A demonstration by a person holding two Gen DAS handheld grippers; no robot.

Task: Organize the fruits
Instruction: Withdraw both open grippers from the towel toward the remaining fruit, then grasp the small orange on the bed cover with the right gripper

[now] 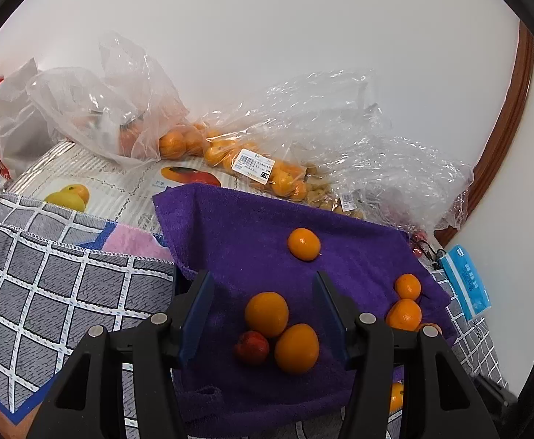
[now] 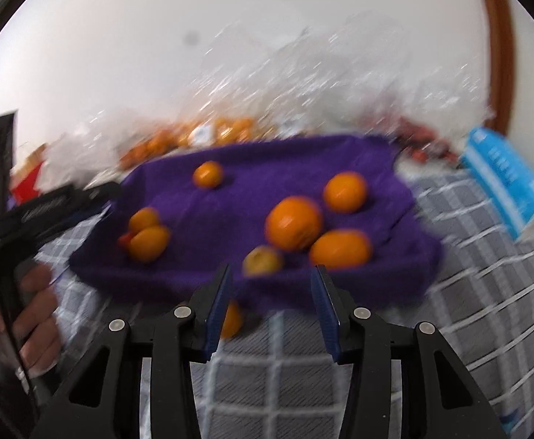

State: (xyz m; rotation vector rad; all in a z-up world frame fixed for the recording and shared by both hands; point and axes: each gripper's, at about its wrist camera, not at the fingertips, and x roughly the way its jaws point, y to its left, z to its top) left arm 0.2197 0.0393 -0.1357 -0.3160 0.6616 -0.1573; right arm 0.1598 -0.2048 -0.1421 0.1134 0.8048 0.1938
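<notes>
1. Left gripper (image 1: 263, 314), lower centre of the left wrist view: jaws apart, nothing pinched; they hang over two oranges (image 1: 267, 314) and a small red fruit (image 1: 251, 347) touching in a cluster.
2. The fruit lies on a purple towel (image 1: 237, 226); a lone orange (image 1: 303, 244) sits above centre, more at the right edge.
3. Bagged oranges (image 1: 230, 157) lie behind the towel.
4. Right gripper (image 2: 271, 296), blurred: jaws apart, empty, at the towel's near edge, just below a yellowish fruit (image 2: 263, 260).

Loose oranges (image 1: 267, 314) and a red fruit (image 1: 251, 347) lie on purple towel (image 1: 237, 226).
</notes>
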